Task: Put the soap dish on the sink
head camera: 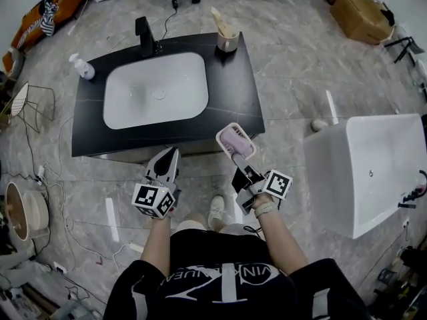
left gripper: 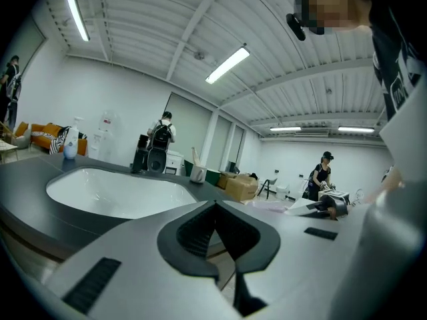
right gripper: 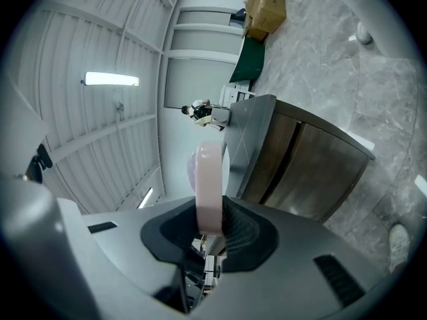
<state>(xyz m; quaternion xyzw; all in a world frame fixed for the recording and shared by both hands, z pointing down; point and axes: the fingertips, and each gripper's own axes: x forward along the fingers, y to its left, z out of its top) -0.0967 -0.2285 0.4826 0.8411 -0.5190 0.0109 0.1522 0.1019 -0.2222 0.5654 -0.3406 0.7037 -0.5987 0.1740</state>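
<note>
The soap dish (head camera: 235, 140) is pink with a purple soap in it. My right gripper (head camera: 239, 157) is shut on its near rim and holds it in the air just off the front right corner of the black counter (head camera: 233, 92). In the right gripper view the soap dish (right gripper: 209, 172) stands edge-on, pinched between the jaws of the right gripper (right gripper: 211, 213). The white sink (head camera: 155, 89) is set into the counter's middle. My left gripper (head camera: 169, 155) hovers at the counter's front edge, shut and empty; in its own view the left gripper (left gripper: 215, 204) has the sink (left gripper: 113, 192) ahead to the left.
A black faucet (head camera: 144, 37) stands behind the sink, a cup (head camera: 227, 40) at the counter's back right, a pump bottle (head camera: 81, 67) at its left end. A white bathtub (head camera: 373, 172) is on the floor to the right, cardboard boxes (head camera: 360, 12) beyond it.
</note>
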